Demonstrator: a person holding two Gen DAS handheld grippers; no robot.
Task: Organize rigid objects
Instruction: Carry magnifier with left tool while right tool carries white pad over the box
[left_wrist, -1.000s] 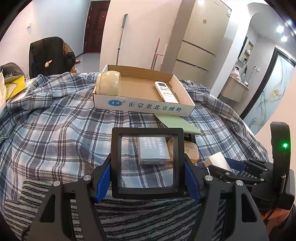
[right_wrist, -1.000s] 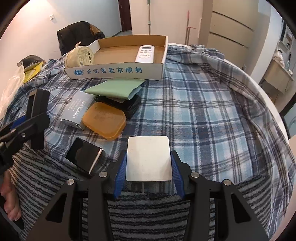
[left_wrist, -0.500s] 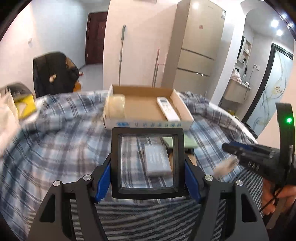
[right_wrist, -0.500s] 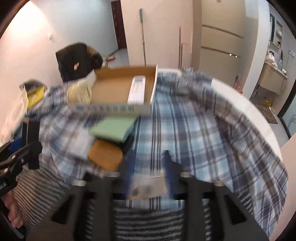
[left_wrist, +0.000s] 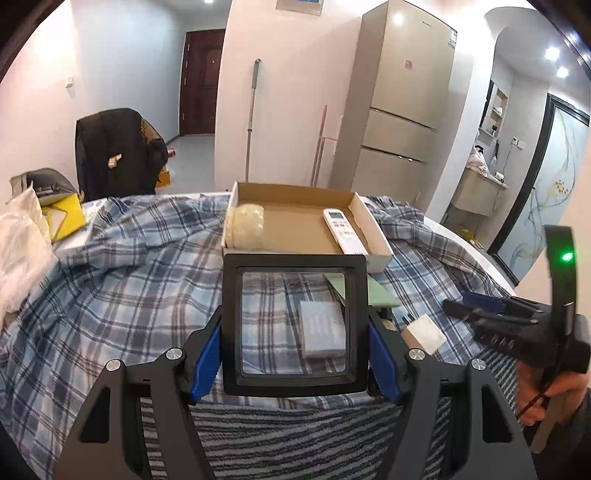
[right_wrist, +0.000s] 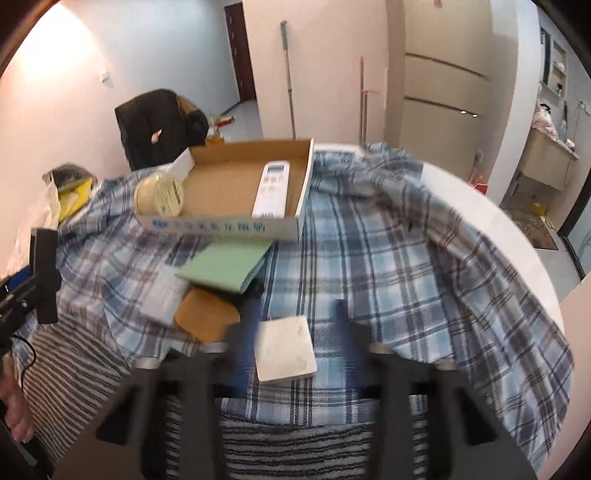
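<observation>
1. The left gripper (left_wrist: 294, 328) is clamping a black square frame with a clear pane (left_wrist: 294, 325) between its blue pads, holding it upright over the plaid cloth (left_wrist: 122, 280).
2. Seen through the pane, a grey-blue box (left_wrist: 320, 328) is lying on the cloth just beyond the left gripper, toward its right finger.
3. The right gripper (right_wrist: 295, 332) is standing with its jaws parted; they have just been opening, and both fingers are showing as motion blur.
4. A white flat card-like block (right_wrist: 284, 349) is sitting between those parted fingers, slightly tilted, with a gap on either side and no pad pressing on it. Whether it is resting on the cloth I cannot tell.
5. Ahead and to the left of the right gripper, an orange lid-like piece (right_wrist: 207, 314) is lying against a green booklet (right_wrist: 225, 266), which is overlapping a dark object beneath it.
6. Farther ahead of both grippers, an open cardboard tray (right_wrist: 221, 225) is resting on the cloth, holding a white remote control (right_wrist: 271, 190) along its right side and a round cream-coloured tub (right_wrist: 159, 195) lying on its side at its left end.
7. A striped towel (left_wrist: 288, 439) is lying directly under both grippers, nearest the cameras.
8. A hand (left_wrist: 550, 395) is gripping the right gripper's handle at the right edge of the left wrist view.
</observation>
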